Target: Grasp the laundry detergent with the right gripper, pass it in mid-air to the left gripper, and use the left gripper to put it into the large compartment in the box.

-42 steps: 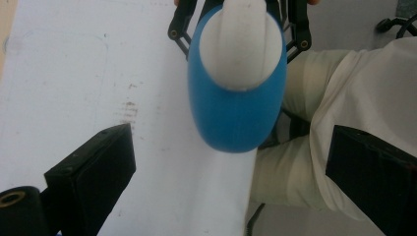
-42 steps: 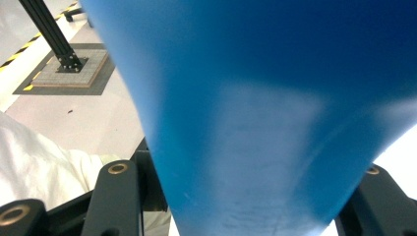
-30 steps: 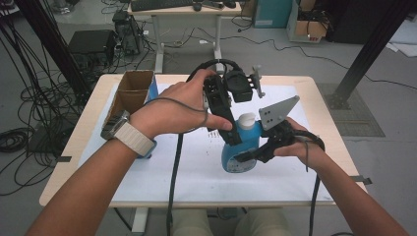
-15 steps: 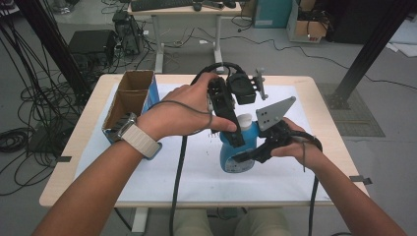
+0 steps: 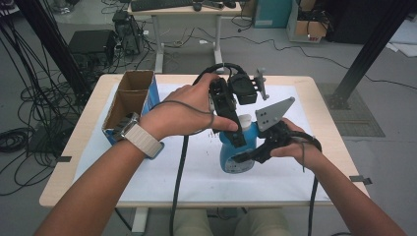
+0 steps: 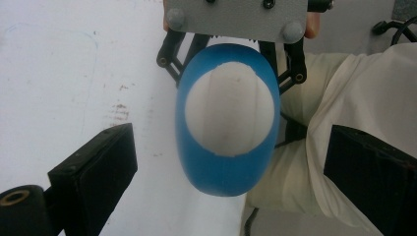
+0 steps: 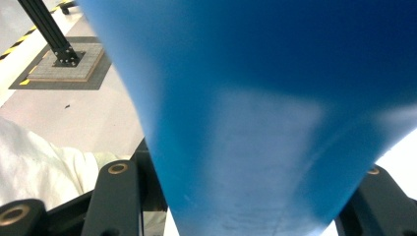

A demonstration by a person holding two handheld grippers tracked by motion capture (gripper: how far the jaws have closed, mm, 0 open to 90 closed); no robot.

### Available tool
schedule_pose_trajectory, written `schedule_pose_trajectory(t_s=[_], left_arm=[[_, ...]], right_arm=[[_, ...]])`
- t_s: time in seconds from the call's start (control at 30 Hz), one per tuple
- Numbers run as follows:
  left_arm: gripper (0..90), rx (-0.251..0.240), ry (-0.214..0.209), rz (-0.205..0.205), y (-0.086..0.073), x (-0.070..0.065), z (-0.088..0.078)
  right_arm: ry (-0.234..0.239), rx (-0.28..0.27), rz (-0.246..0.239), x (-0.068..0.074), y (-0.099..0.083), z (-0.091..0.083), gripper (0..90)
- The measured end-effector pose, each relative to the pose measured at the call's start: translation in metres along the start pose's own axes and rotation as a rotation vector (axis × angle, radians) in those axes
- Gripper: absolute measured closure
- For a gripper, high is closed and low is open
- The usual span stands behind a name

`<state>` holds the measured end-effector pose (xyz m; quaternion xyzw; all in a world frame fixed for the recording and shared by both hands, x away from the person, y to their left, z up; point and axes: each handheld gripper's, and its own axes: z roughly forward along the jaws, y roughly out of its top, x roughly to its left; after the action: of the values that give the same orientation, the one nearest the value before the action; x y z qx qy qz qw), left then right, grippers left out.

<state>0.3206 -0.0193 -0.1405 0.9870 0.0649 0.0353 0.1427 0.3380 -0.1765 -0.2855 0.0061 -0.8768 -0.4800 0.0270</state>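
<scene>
The blue bottle point(image 5: 235, 152) with its white cap point(image 6: 229, 116) stands upright on the white sheet point(image 5: 147, 167) that covers the worktop point(image 5: 324, 113), near my side of it. My right tongs point(image 5: 248, 156) pinch the bottle at its lower body, one jaw on each side, and in the right gripper view the blue wall sits close between both jaws. My left tongs point(image 5: 237, 135) hang over the cap, pointing down, with the jaws spread wide and touching nothing. An open cardboard box point(image 5: 129, 98) with a blue side stands on the left part of the worktop, well apart from the bottle.
</scene>
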Motion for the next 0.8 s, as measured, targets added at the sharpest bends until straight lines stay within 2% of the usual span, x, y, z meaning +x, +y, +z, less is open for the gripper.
schedule_pose_trajectory(t_s=[0.8], left_arm=[[7.0, 0.005, -0.003, 0.005, 0.0016, -0.0009, -0.0009]], right_arm=[[0.0, 0.006, 0.011, 0.0004, -0.0014, -0.0004, 42.9]])
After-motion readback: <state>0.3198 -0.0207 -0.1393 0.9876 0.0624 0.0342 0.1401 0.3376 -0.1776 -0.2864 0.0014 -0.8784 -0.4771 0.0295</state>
